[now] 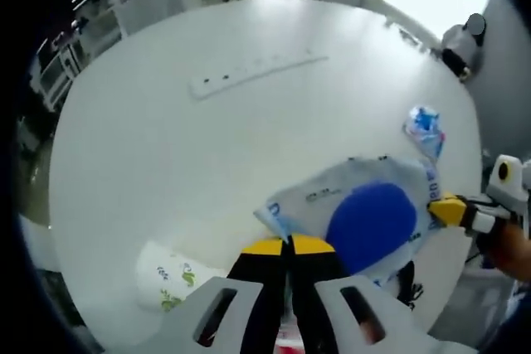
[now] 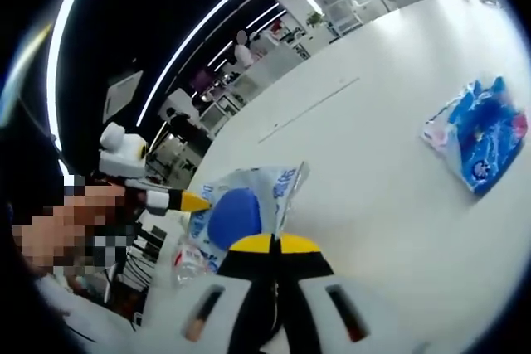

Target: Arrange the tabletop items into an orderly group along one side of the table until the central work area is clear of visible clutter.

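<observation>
Left gripper view looks across a round white worktop [image 1: 207,147]. The left tool [image 1: 289,245] rises from the bottom edge with its black, yellow-tipped jaws pressed together, their tips at the near edge of a clear plastic bag with blue print [image 1: 332,196] that holds a round dark-blue object [image 1: 371,225]; whether the bag's edge is pinched between them cannot be told. The right tool [image 1: 444,210] comes in from the right, its yellow tip touching the bag's far side. Beyond the bag, near the worktop's right edge, lies a small blue-and-white packet [image 1: 425,126]. A long white power strip [image 1: 253,72] lies well apart on the far side of the worktop, and a white tissue pack with a green leaf print [image 1: 174,275] sits near the left tool, close to the near rim.

In the right gripper view, the right tool [image 2: 275,244] has its yellow-tipped jaws closed together at the bag's edge [image 2: 265,192], the dark-blue object [image 2: 235,215] just beside them. The left tool [image 2: 192,201] reaches the bag from the left. The blue-and-white packet [image 2: 479,137] lies well apart to the right.
</observation>
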`<move>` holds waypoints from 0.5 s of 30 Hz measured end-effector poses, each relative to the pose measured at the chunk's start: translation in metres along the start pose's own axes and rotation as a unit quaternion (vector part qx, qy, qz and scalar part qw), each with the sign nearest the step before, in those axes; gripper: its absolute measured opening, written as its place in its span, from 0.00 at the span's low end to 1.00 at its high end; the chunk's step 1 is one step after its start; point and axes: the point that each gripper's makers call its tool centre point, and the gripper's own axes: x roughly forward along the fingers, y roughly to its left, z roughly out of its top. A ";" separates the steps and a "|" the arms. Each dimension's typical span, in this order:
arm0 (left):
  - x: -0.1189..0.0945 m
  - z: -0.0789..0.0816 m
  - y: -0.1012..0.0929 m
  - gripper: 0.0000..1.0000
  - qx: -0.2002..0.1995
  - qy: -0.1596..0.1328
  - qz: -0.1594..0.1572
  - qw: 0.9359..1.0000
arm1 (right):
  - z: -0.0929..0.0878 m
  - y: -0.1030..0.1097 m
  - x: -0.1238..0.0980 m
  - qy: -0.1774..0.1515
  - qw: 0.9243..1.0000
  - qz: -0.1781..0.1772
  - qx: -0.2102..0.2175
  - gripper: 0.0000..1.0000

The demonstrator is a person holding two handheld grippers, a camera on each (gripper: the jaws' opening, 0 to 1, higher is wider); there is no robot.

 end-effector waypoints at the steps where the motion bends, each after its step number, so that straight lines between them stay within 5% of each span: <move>1: -0.002 0.001 -0.002 0.00 -0.006 -0.004 -0.002 1.000 | 0.001 0.000 -0.001 0.000 1.000 0.000 -0.003 0.00; 15: -0.015 0.013 -0.021 0.00 -0.026 -0.037 -0.018 0.999 | 0.031 -0.003 -0.016 -0.008 1.000 0.003 -0.025 0.00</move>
